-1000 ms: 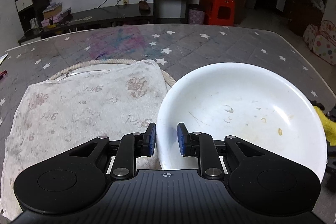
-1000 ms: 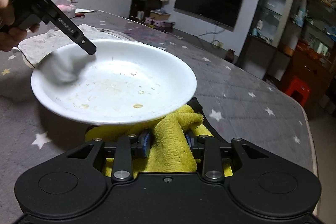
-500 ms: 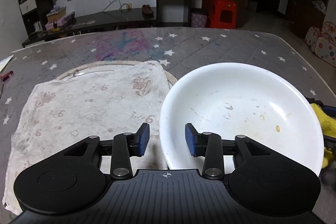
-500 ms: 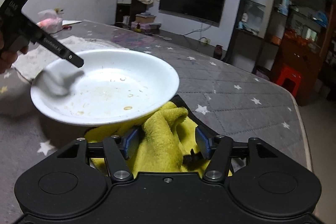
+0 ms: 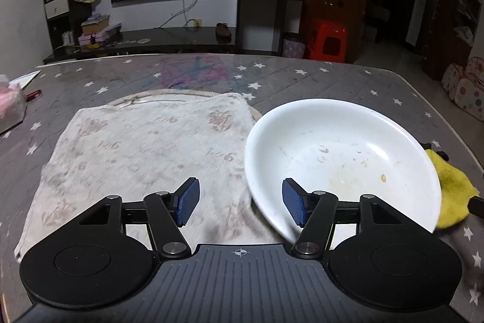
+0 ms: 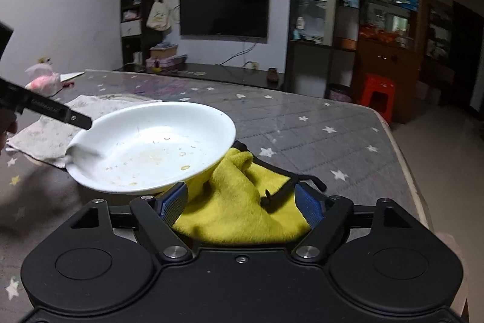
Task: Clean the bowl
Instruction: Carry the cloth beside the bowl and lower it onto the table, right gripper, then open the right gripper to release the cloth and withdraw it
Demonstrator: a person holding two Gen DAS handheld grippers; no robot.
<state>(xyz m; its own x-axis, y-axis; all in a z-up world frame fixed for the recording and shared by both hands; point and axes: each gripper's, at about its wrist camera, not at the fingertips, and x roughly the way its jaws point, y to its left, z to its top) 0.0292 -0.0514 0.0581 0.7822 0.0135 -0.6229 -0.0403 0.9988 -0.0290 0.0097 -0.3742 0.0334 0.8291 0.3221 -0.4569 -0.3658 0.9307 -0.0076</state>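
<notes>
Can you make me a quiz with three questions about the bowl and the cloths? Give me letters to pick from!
1. Where is the yellow cloth?
A. Spread inside the bowl
B. Beside the bowl, partly under its rim, between the right gripper's fingers
C. On the TV stand

2. What colour is the bowl?
A. White
B. Red
C. Black

3. How is the left gripper now?
A. Shut on the bowl's rim
B. Shut on the pale towel
C. Open, with the bowl's rim between its fingers

Answers:
1 B: in the right wrist view the yellow cloth lies on the table against the bowl, with the open right gripper on either side of it.
2 A: the bowl is white, with small food bits inside.
3 C: its blue pads stand wide apart, one over the pale towel, one over the bowl.
</notes>
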